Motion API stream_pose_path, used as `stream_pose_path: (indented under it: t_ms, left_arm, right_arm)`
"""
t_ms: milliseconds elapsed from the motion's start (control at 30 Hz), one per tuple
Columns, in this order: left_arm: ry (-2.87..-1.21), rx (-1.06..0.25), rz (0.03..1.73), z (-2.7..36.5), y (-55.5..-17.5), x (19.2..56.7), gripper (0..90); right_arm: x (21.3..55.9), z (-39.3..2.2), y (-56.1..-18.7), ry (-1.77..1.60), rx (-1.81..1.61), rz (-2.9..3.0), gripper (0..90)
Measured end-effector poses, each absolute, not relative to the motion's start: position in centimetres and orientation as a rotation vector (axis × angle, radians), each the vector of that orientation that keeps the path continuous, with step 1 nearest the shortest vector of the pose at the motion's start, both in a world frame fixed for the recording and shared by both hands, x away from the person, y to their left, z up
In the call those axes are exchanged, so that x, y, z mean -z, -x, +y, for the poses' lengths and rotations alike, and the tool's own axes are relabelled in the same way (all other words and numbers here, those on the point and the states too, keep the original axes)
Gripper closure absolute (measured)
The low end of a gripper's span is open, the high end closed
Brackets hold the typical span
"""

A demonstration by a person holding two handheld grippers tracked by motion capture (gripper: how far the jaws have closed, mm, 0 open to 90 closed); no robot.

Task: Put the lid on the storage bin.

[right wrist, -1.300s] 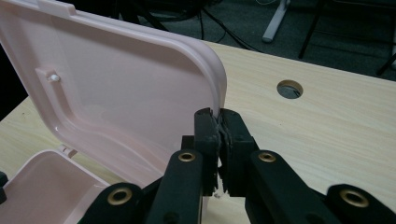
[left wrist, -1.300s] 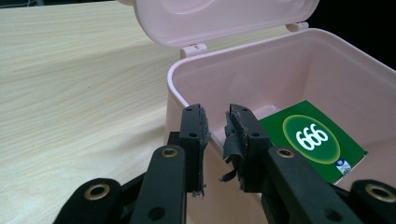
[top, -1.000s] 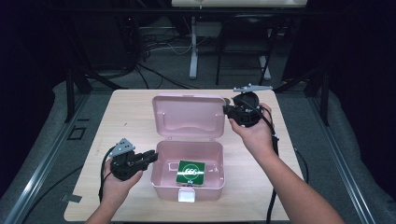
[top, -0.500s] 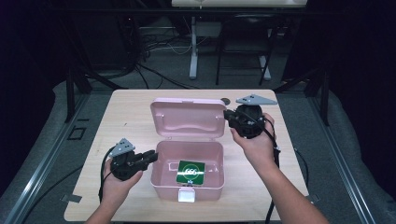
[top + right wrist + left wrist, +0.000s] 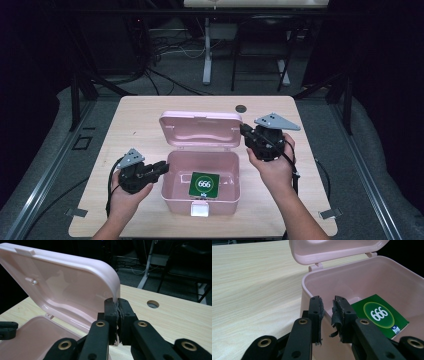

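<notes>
A: What was shown on the table (image 5: pixel 150 115)?

B: A pink box (image 5: pixel 200 192) was seen near its front edge, with the lid (image 5: pixel 201 129) raised on its rear hinge. A green card marked 666 (image 5: pixel 203 184) was seen lying flat on the box floor.

A: How were the grippers placed?

B: The left gripper (image 5: pixel 159 169) was held at the box's left wall, its jaws slightly apart with the rim (image 5: pixel 322 305) between them; whether the rim was pinched could not be told. The right gripper (image 5: pixel 243 131) was held at the lid's right edge, its jaws pressed together, with nothing seen between them.

A: How far along was the work judged to be?

B: The card was already inside, so the loading was judged done. The lid was judged still to be lowered and the front latch (image 5: pixel 200 210) fastened.
</notes>
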State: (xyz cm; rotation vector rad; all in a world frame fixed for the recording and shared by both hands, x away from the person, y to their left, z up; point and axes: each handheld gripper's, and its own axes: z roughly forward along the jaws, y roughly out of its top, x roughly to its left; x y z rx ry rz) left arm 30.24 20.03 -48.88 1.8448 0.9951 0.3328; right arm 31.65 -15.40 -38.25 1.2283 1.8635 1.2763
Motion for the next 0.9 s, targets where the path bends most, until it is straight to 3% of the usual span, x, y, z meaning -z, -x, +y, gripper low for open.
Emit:
stream_pose_path:
  t_ms: [533,900]
  left_arm:
    - [-1.841,-0.344,0.989,20.1,-30.2,48.8,77.0]
    - [-1.780,-0.396,0.979,20.6,-30.6,46.4,69.1]
  right_arm:
    - [39.3,-16.2,-30.5,-1.281,-1.416,1.812,85.4]
    - [39.6,-16.3,-30.4,-1.286,-1.449,1.793,85.4]
